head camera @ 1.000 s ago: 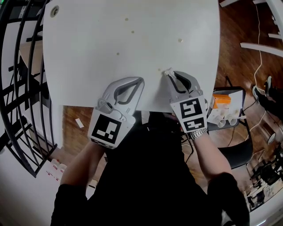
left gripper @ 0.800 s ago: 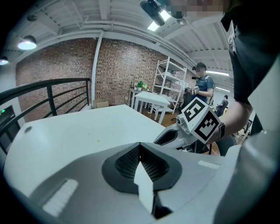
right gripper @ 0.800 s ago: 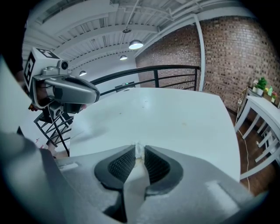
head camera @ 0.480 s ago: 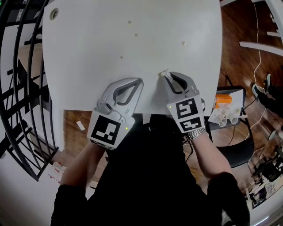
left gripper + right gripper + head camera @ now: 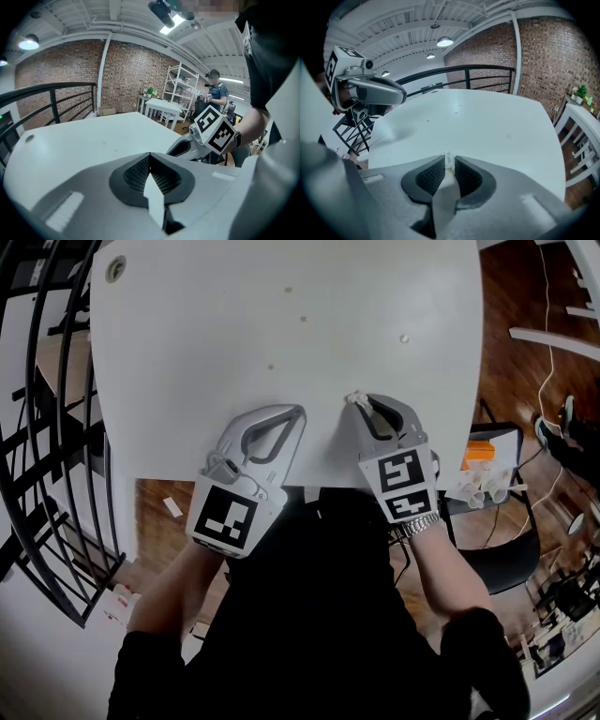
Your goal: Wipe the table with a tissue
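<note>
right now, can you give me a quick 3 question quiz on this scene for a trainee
1. True or false: the left gripper holds the tissue.
2. Fill in: the right gripper is ___ on the tissue.
3. The specks on the table lie: A) beyond both grippers B) under the left gripper C) in the right gripper.

Key: 1 false; 2 shut; 3 A.

The right gripper — pinching the tissue — has slid a little leftward across the table.
</note>
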A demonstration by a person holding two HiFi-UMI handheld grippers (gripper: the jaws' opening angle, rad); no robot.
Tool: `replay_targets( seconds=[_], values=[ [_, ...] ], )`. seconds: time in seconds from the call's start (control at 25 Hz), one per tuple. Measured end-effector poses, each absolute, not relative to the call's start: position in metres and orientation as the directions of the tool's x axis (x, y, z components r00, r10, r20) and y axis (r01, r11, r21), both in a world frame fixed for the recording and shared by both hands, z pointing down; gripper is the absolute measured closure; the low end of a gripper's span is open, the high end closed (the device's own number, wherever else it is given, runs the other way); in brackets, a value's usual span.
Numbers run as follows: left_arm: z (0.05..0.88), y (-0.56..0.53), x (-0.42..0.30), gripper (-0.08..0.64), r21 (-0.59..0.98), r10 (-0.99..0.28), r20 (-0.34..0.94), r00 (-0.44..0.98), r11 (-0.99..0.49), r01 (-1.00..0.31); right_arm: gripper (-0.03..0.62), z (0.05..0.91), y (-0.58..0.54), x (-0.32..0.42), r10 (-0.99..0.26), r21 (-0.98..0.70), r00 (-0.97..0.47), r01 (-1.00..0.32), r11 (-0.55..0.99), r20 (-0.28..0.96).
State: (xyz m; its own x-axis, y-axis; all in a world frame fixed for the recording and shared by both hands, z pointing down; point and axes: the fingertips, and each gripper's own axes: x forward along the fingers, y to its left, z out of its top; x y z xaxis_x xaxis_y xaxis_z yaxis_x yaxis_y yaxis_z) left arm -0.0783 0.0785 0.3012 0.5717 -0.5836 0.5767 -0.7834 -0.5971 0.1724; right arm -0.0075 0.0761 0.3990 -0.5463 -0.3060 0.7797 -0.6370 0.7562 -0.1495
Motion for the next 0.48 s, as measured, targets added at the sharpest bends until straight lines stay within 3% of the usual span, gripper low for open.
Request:
replay_targets(
  seconds=[0.48],
  values=[
    [0.299, 0.074, -0.103, 0.545, 0.172, -0.602, 0.57, 0.559, -0.578, -0.798, 0.54, 0.397, 0.069, -0.027, -0.301, -0.151, -0.548, -0.633, 0.759, 0.781]
  ],
)
